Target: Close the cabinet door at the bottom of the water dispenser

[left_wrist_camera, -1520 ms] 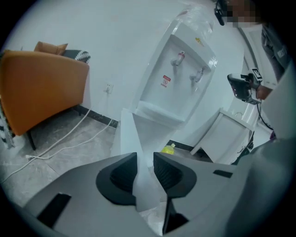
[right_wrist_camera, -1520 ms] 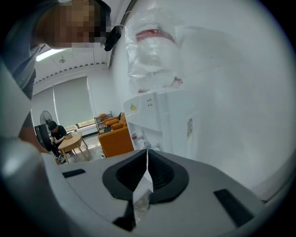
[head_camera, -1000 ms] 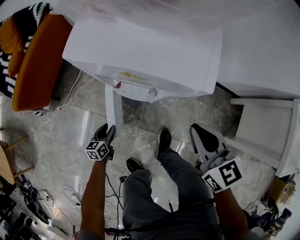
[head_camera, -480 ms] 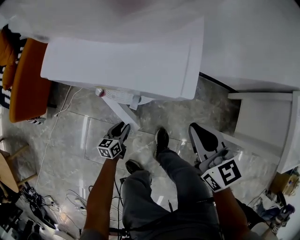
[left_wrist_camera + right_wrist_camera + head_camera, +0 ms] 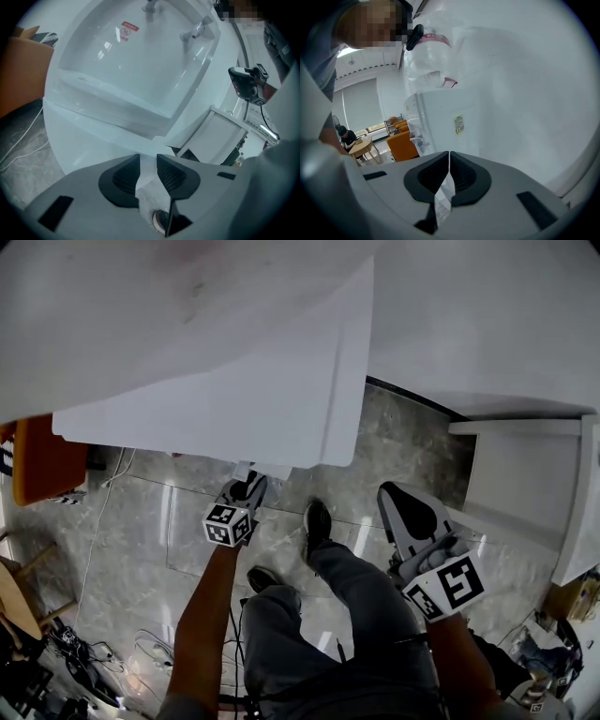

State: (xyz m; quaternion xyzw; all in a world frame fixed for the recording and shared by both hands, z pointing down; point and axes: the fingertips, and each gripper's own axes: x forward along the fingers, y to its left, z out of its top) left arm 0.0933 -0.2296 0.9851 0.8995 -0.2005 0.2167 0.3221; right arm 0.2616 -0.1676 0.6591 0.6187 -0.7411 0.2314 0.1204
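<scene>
Water dispenser [image 5: 216, 381]: white and tall, fills the upper part of the head view. The person stands right in front of it on a grey marble floor [image 5: 394, 446], with one shoe [image 5: 317, 519] just beside its base.

Left gripper [image 5: 251, 486]: low, at the foot of the dispenser. In the left gripper view its jaws [image 5: 148, 159] stand narrowly apart and close on a thin white edge that runs between the pads. This is the free edge of the cabinet door [image 5: 149, 171].

Cabinet door in the head view [image 5: 244, 469]: only a small white piece shows under the dispenser's overhang, close against the body. I cannot tell whether it is fully shut.

Left gripper view, looking up the front: two taps [image 5: 199, 30] sit above a recessed bay, with a red label [image 5: 130, 26] on the back wall.

Right gripper [image 5: 386, 495]: held well apart to the right, over the floor. Its jaws [image 5: 449, 157] are together, with only a slit between the pads and nothing gripped.

Right gripper view: the water bottle [image 5: 431, 47] sits on top of the dispenser.

Surroundings: an orange chair [image 5: 45, 460] is to the left, a white shelf unit [image 5: 525, 493] to the right.
</scene>
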